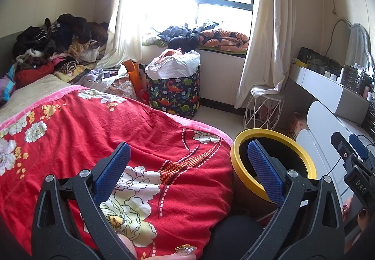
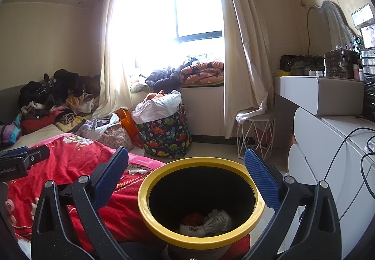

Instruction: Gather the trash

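Note:
A black trash bin with a yellow rim (image 2: 199,240) stands on the floor beside the bed. Inside it lie crumpled printed paper (image 2: 216,221) and a reddish wad (image 2: 192,218). My right gripper (image 2: 186,166) hovers just above the bin's mouth, open and empty. My left gripper (image 1: 188,159) is open and empty too, held over the red flowered bedspread (image 1: 93,131). From the left wrist view the bin's rim (image 1: 302,154) shows to the right, behind the right fingertip. The other gripper's body (image 1: 354,163) is visible at the far right.
A dinosaur-print basket (image 2: 165,135) full of cloth stands by the window. Clothes are piled (image 1: 56,44) at the bed's head. A white wire stool (image 2: 255,135) and a white dresser (image 2: 328,142) with cables line the right side. A finger with a decorated nail (image 1: 185,250) shows at the bottom.

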Available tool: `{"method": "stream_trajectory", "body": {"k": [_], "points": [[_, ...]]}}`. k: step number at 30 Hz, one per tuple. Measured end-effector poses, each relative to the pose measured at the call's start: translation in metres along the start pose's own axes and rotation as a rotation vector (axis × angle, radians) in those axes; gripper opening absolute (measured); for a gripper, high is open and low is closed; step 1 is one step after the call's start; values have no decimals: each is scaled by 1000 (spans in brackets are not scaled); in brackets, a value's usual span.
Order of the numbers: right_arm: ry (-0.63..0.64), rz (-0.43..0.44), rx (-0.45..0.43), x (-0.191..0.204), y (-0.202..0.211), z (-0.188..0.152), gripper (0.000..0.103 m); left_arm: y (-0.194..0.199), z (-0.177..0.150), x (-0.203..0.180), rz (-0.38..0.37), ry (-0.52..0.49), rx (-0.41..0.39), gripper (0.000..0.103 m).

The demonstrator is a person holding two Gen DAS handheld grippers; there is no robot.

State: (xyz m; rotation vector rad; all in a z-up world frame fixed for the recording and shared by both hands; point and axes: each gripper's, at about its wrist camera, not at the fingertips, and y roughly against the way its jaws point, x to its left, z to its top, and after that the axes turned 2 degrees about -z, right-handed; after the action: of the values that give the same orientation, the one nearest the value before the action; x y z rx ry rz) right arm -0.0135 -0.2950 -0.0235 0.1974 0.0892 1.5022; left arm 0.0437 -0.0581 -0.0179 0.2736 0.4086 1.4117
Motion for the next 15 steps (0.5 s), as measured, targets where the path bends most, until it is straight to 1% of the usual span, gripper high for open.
{"method": "stream_trajectory", "body": {"k": [12,15], "points": [[1,0,-2,0,1,1,97,2,1,1,-2,-4,9,92],[-10,4,-26,-1,3,4,97,3,1,3,8,-2,6,92]]}}
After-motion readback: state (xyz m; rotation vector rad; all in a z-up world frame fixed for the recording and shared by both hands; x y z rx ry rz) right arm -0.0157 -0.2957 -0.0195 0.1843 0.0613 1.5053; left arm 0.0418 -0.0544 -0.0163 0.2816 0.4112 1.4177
